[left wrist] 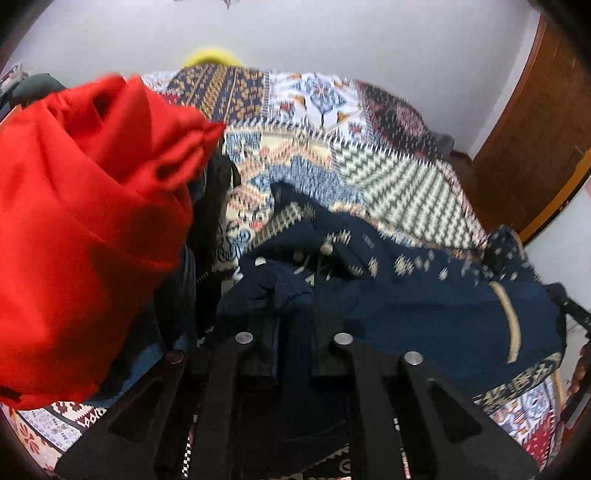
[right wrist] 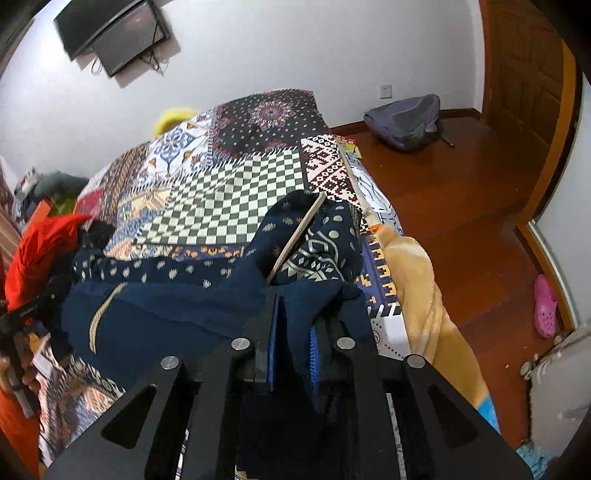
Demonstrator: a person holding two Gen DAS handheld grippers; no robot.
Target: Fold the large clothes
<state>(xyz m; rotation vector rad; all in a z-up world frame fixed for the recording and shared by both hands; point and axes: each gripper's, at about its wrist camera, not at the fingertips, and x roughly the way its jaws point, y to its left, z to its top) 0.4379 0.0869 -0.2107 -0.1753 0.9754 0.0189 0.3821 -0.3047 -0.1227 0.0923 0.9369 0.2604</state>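
Observation:
A navy garment with cream patterns (left wrist: 424, 295) lies across the near side of the patchwork-covered bed (left wrist: 399, 173). My left gripper (left wrist: 293, 317) is shut on a bunched navy edge of it. In the right wrist view the same navy garment (right wrist: 177, 306) stretches between both grippers, and my right gripper (right wrist: 293, 332) is shut on another fold of it near the bed's right edge. The left gripper shows at the far left of the right wrist view (right wrist: 33, 310).
A red garment (left wrist: 81, 221) is heaped at the left on dark clothes (left wrist: 210, 221). A yellow-orange blanket (right wrist: 424, 295) hangs off the bed's right side. On the wooden floor (right wrist: 461, 206) lie a grey backpack (right wrist: 406, 122) and a pink shoe (right wrist: 545, 306). A TV (right wrist: 110, 33) hangs on the wall.

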